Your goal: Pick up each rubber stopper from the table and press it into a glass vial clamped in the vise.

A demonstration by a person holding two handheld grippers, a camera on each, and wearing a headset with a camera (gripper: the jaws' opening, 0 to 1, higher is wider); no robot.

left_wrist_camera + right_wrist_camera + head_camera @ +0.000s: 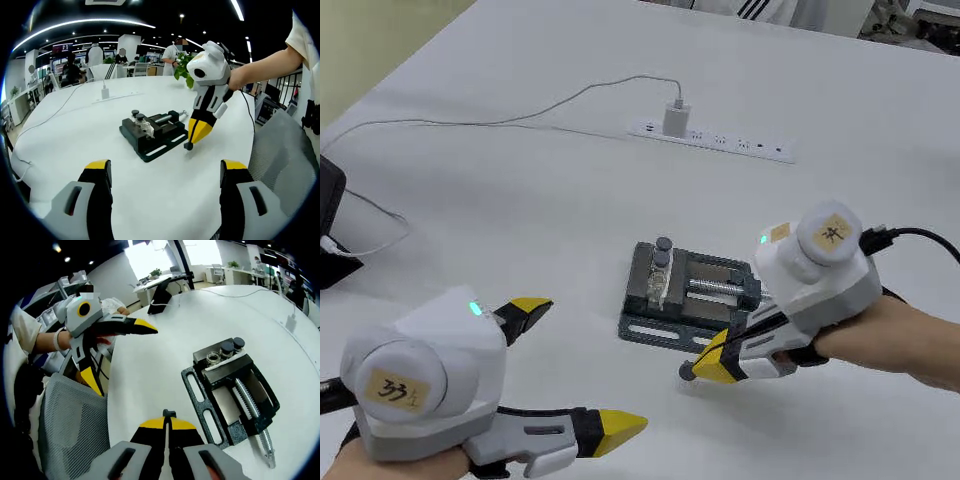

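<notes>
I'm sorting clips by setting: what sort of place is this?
Likely an open-plan office or lab: a big white table with a power strip, a mesh office chair beside it, and other desks under ceiling strip lights.

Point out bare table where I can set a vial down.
Bare table lies between the power strip and the vise, and left of the vise. Crowded in front of the vise, where the right gripper holds a stopper.
</notes>
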